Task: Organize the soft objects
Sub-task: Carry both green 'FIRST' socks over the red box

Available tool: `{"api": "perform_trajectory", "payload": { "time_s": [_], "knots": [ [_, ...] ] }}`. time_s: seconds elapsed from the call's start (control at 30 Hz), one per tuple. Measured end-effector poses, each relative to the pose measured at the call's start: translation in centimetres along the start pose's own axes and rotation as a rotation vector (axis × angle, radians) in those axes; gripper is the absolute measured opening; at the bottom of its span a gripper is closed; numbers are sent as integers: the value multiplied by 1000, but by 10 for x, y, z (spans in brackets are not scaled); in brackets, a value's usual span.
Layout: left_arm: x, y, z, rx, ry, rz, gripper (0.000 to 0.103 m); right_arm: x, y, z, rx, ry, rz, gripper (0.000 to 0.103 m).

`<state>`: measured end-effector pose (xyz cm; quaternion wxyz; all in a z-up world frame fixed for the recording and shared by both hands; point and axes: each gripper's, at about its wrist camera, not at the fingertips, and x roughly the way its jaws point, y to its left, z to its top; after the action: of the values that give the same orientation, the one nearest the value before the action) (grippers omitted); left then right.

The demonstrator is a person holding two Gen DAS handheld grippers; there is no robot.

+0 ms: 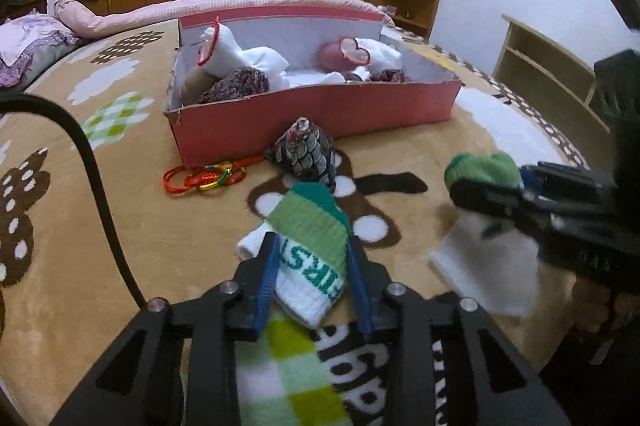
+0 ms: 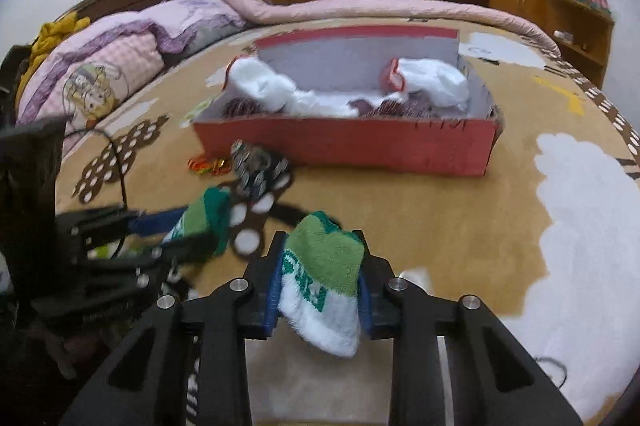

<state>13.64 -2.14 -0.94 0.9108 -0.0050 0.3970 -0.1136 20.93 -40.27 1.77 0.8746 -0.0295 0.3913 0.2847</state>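
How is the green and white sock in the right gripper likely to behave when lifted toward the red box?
Probably floppy: the sock sags below the right gripper, its white end drooping. Likely light, since the pinch alone carries it. Its fuzzy knit looks unlikely to slip from the pads, though it could snag on the box edge.

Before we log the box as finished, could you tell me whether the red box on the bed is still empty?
No, the red box already holds white socks and dark speckled knits.
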Motion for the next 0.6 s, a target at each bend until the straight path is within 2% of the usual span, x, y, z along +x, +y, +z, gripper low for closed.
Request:
{"api": "perform_trajectory", "payload": {
  "time_s": [0.1,0.13,0.2,0.27,0.33,0.5,0.6],
  "knots": [
    [-6,-3,-2,0,8,16,24,20,5,-7,-4,60,-58,38],
    [-10,-3,-2,-8,10,15,23,27,3,-10,13,73,-50,41],
    [-18,0,-4,-42,18,-6,22,26,6,-11,6,56,-57,41],
    [-20,2,-5,-58,27,-14,22,24,8,-12,-7,45,-63,38],
    [-15,0,-6,-50,41,-2,23,21,12,-13,-20,28,-53,29],
    [-5,-7,-9,7,6,25,35,23,15,-14,-55,24,-70,29],
    [-2,-12,-11,42,-12,48,36,24,14,-14,-49,24,-69,29]
  ]
}}
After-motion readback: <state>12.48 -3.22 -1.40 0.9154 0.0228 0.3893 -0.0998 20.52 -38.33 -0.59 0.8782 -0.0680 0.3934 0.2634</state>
